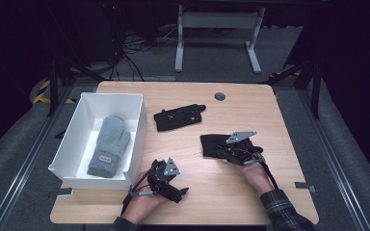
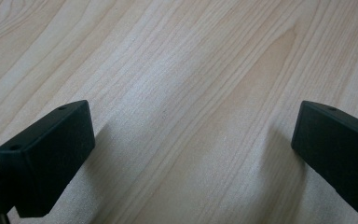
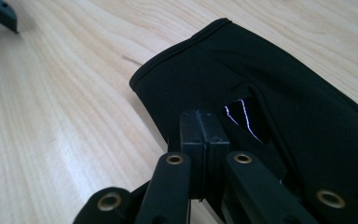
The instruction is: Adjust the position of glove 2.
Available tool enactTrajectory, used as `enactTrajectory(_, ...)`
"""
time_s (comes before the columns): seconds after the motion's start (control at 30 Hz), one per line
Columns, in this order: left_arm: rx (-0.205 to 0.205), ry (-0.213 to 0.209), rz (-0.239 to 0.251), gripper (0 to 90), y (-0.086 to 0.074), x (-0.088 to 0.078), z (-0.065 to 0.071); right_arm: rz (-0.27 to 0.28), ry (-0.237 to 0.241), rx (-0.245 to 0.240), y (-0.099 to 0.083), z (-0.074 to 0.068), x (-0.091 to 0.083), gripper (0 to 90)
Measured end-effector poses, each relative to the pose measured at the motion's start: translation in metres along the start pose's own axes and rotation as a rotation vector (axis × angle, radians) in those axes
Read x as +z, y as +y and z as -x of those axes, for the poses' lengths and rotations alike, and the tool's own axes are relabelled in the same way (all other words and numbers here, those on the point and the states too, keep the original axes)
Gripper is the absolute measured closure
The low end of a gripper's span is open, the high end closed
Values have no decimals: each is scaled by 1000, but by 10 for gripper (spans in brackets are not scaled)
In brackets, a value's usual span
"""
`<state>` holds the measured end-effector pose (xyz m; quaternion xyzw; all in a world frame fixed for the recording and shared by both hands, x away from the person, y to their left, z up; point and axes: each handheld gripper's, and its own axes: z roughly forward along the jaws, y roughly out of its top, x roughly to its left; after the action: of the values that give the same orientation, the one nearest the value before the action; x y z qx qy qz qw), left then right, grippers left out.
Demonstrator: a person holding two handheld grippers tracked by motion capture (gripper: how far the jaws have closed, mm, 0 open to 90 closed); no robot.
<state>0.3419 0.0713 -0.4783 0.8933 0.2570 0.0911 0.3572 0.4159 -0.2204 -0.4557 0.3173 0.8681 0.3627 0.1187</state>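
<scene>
- The right gripper [image 1: 231, 150] has its jaws pressed together at the black glove [image 3: 279, 98] near the tabletop's right edge, likely pinching fabric to lift it.
- The left gripper [image 2: 191, 154] rests wide open over bare wood near the front edge, beside the white box [image 1: 137, 126] holding a grey mitten [image 1: 109, 146], seemingly waiting.
- Another black glove [image 1: 179, 117] lies mid-table.

Counts: two black gloves on the table [image 1: 270, 192], one near the middle [image 1: 179, 117] and one at the right [image 1: 211, 144]; one grey mitten [image 1: 109, 144]; one white box [image 1: 77, 122], with the mitten lying inside it. One round dark grommet [image 1: 219, 96] at the table's far edge. Two hand-held grippers, left gripper [image 1: 171, 185] and right gripper [image 1: 231, 148]. Two hands in the high view. One white table frame [image 1: 217, 29] stands behind on the floor.
</scene>
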Motion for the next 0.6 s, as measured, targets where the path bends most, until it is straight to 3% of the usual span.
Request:
enactTrajectory(0.33, -3, 2, -1, 1, 0, 0, 0, -30, 41, -16, -13, -12, -15, 900)
enactTrajectory(0.6, -3, 2, -1, 1, 0, 0, 0, -56, 44, -9, -37, -17, -42, 900)
